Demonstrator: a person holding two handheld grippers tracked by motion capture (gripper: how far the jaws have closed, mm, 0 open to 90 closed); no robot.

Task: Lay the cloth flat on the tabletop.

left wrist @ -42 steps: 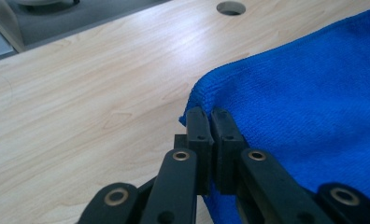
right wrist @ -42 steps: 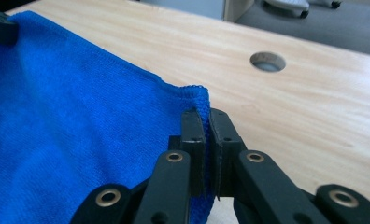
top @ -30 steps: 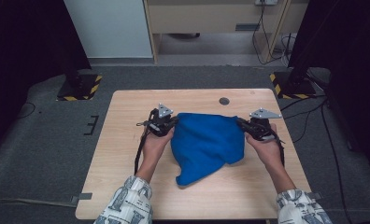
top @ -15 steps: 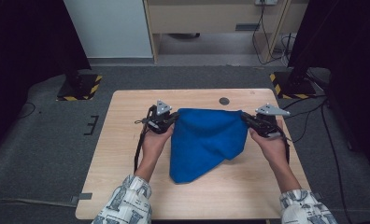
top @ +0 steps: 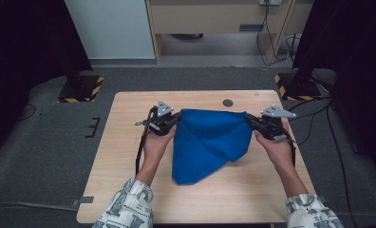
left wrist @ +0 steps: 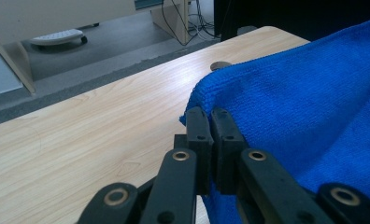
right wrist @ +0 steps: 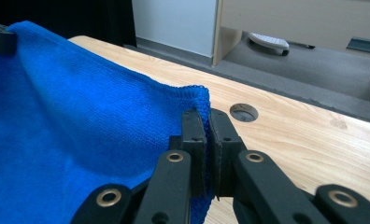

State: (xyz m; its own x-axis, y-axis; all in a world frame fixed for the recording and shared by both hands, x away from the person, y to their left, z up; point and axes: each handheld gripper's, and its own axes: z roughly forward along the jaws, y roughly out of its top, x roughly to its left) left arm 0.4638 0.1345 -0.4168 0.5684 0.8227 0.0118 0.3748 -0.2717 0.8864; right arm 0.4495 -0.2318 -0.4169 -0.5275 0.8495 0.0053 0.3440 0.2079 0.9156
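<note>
Both hands have spread toward 9 and 3 o'clock, stretching the blue microfibre cloth (top: 210,142) taut; left tool (top: 173,119) and right tool (top: 250,120) each clench a corner. Next likely: lay it flat on the wooden desk (top: 129,156).

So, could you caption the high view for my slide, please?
Both grippers, left and right, stretch a blue cloth by its corners.

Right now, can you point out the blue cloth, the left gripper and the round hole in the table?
blue cloth (top: 210,142), high view, middle of the hanging fabric.
left gripper (left wrist: 210,122), left gripper view, between the fingertips shut on the cloth's corner.
round hole (top: 228,102), high view, its dark centre near the table's far edge.
</note>
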